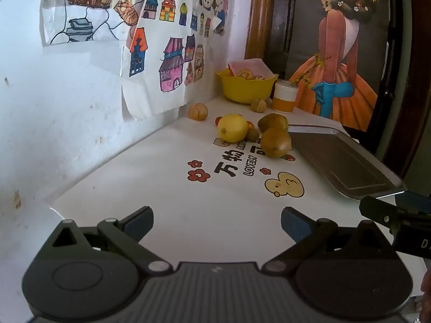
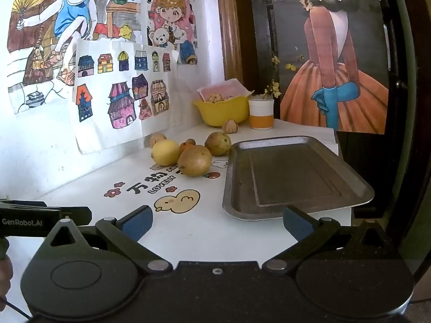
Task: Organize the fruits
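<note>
A yellow lemon (image 1: 232, 127) (image 2: 165, 152) lies on the white table beside two brownish-green pears (image 1: 275, 142) (image 2: 194, 160), the second pear (image 1: 272, 122) (image 2: 218, 143) behind. Small orange and green fruits (image 1: 252, 133) (image 2: 186, 145) sit between them. An empty metal tray (image 1: 342, 161) (image 2: 293, 175) lies to the right of the fruit. My left gripper (image 1: 217, 222) is open over the bare table, well short of the fruit. My right gripper (image 2: 217, 222) is open too, near the tray's front rim, holding nothing.
A yellow bowl (image 1: 246, 87) (image 2: 222, 111) with walnuts stands at the back by a white and orange jar (image 1: 284, 96) (image 2: 260, 114). Loose walnuts (image 1: 198, 111) (image 2: 229, 126) lie near the wall. Drawings hang on the left wall; a dark door is on the right.
</note>
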Action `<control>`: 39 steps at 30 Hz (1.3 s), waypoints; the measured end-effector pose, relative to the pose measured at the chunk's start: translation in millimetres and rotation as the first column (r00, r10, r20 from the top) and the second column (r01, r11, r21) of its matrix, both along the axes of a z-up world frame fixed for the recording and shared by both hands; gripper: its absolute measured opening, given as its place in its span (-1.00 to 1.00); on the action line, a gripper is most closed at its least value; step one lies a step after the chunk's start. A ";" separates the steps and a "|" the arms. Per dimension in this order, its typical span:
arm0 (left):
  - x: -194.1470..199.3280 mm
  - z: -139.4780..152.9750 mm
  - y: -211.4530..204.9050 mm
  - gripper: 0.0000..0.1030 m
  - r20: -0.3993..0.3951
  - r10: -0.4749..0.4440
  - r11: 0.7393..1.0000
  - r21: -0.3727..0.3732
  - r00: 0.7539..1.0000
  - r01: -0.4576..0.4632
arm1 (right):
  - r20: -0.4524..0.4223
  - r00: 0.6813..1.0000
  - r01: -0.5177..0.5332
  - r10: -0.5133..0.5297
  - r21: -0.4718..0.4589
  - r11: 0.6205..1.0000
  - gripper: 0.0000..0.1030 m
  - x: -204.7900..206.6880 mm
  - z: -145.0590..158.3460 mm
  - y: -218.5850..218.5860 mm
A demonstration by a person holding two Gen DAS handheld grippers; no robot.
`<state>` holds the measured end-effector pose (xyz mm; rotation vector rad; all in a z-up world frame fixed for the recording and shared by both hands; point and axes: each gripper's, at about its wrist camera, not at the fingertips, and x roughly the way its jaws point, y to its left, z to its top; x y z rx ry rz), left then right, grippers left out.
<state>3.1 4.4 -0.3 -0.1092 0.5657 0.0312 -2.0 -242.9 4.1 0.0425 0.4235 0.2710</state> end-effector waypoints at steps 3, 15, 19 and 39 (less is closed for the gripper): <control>-2.9 1.3 -3.5 0.99 -0.001 0.004 1.000 0.005 1.000 -0.004 | 0.000 1.000 0.001 -0.001 -0.002 1.000 0.99 -0.3 -0.3 0.0; -3.3 1.1 -3.9 0.99 -0.003 0.004 1.000 0.006 1.000 -0.004 | -0.002 1.000 -0.001 0.001 -0.002 1.000 0.99 0.0 -0.2 -0.4; -3.2 1.2 -3.9 0.99 -0.003 0.004 1.000 0.006 1.000 -0.004 | -0.002 1.000 0.001 -0.001 -0.002 1.000 0.99 -0.7 2.3 -0.1; -0.5 -3.0 -2.5 0.99 -0.017 0.007 1.000 0.011 1.000 -0.007 | -0.009 1.000 -0.006 0.006 -0.006 1.000 0.99 2.8 -1.6 0.5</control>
